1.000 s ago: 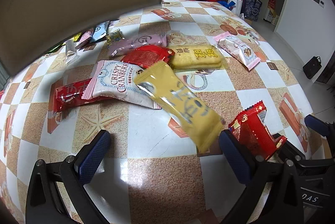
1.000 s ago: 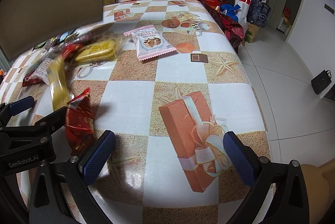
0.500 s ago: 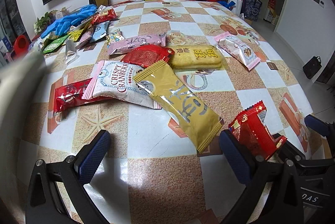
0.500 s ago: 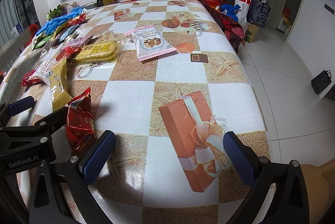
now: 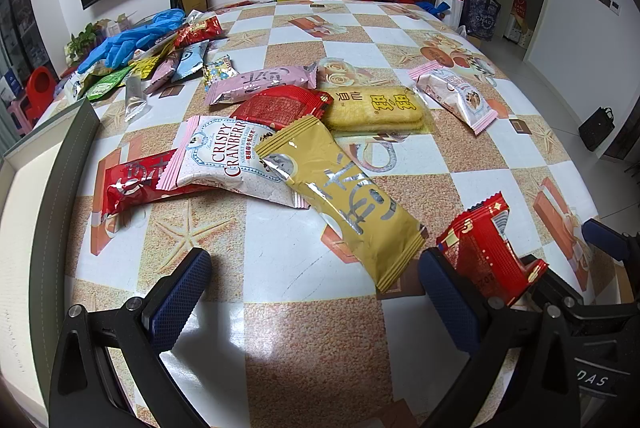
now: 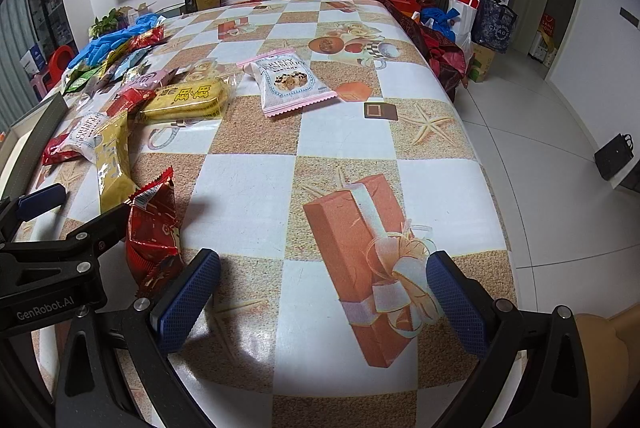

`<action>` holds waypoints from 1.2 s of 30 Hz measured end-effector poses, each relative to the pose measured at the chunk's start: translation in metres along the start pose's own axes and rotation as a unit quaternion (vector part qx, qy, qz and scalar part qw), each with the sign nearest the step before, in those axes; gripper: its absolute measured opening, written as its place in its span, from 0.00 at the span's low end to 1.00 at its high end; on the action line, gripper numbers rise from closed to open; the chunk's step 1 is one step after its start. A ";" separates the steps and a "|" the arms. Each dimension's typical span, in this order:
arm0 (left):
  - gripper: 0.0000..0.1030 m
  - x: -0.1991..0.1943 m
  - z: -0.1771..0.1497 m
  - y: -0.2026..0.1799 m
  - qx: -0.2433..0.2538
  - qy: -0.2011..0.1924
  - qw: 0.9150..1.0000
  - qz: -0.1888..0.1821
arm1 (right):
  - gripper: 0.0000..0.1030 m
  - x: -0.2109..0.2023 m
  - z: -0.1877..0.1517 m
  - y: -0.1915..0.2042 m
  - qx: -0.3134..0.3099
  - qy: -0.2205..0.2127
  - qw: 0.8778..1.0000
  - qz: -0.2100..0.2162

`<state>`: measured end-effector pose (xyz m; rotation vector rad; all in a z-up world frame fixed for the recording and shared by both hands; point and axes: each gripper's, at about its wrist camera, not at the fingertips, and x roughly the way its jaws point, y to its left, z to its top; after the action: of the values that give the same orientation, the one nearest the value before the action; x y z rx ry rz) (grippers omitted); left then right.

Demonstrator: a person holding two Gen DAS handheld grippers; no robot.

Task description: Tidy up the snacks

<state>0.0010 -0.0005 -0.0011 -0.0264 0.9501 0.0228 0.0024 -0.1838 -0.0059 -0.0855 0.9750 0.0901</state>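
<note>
Now the box [image 5: 52, 163] that blocked our view a second ago sits at the table's [image 5: 280, 244] left edge. Both tongs, left [image 5: 316, 292] and right [image 6: 324, 292], gape wide and empty; the snacks [image 5: 340, 195] haven't moved.

A large tan panel that had blocked the upper left of both wrist views a second earlier came down and out of the way. Half a second back it showed only as a blur at the left edge. It then lay as an open box [image 5: 48, 163] at the table's [image 5: 280, 244] left edge, grey wall and pale inside visible. The gloves [image 5: 128, 39] and far packets [image 5: 192, 31] were uncovered.
</note>
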 end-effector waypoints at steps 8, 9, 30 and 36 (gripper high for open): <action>1.00 0.000 0.000 0.000 0.000 0.000 1.000 0.000 | 1.00 0.000 -0.001 0.000 0.000 0.000 1.000 0.000; 1.00 0.000 0.000 0.000 0.000 0.000 1.000 0.000 | 1.00 0.000 0.000 0.000 0.000 0.000 1.000 0.000; 1.00 0.000 0.000 0.000 0.000 0.000 1.000 0.000 | 1.00 0.001 0.001 0.000 0.000 0.000 1.000 0.000; 1.00 0.000 0.000 0.000 0.000 0.000 1.000 0.000 | 1.00 0.001 0.001 0.000 0.000 0.000 1.000 0.000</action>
<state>0.0010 -0.0007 -0.0012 -0.0267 0.9496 0.0231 0.0037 -0.1837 -0.0060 -0.0857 0.9750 0.0905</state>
